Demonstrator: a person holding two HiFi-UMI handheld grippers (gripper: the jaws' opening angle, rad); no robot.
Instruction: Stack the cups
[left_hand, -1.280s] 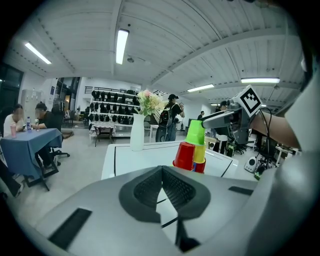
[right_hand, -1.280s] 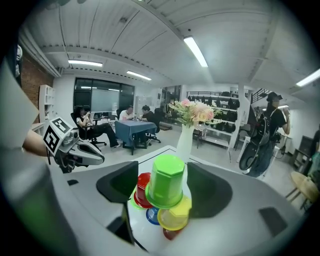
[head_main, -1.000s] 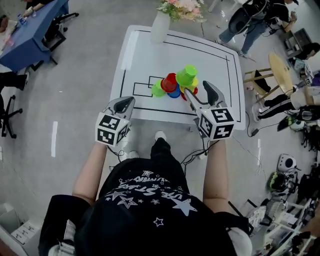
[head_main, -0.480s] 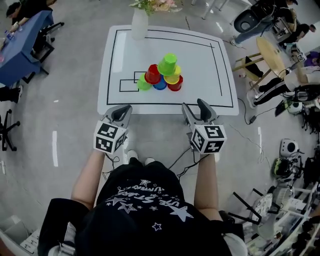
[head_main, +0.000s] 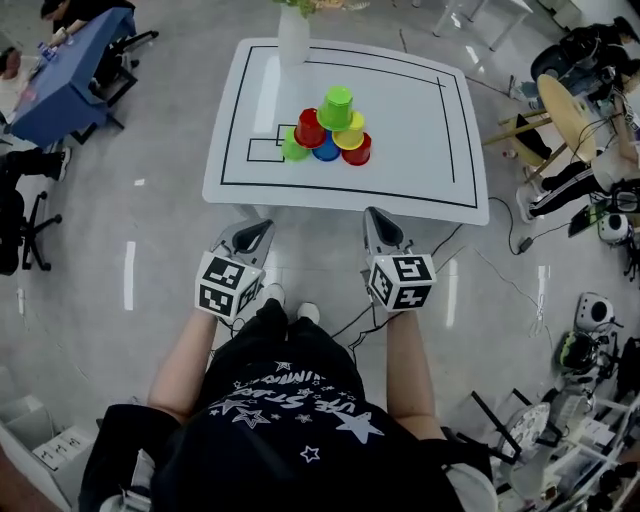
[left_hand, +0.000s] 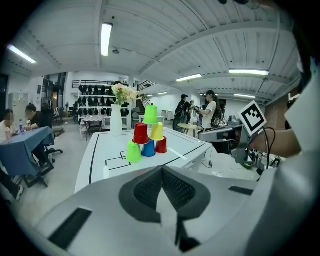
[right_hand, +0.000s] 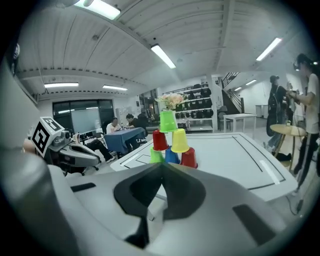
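Hardly any writing can be read near the white table (head_main: 410, 110).
White letters among stars are printed on the person's black shirt (head_main: 300, 420), on the near side of the table, but they stand upside down and are too blurred to read. Between shirt and table, the cubes of the left gripper (head_main: 254, 233) and the right gripper (head_main: 377, 222) bear black-and-white square code markers, with no letters or numbers.

Robotics lab: line-marked white table (head_main: 420, 130), floor-strewn equipment (head_main: 597, 312)

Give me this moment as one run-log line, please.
cups: six-cup pyramid standing on table | left gripper: shut, empty, short of table | right gripper: shut, empty, short of table | stack: built
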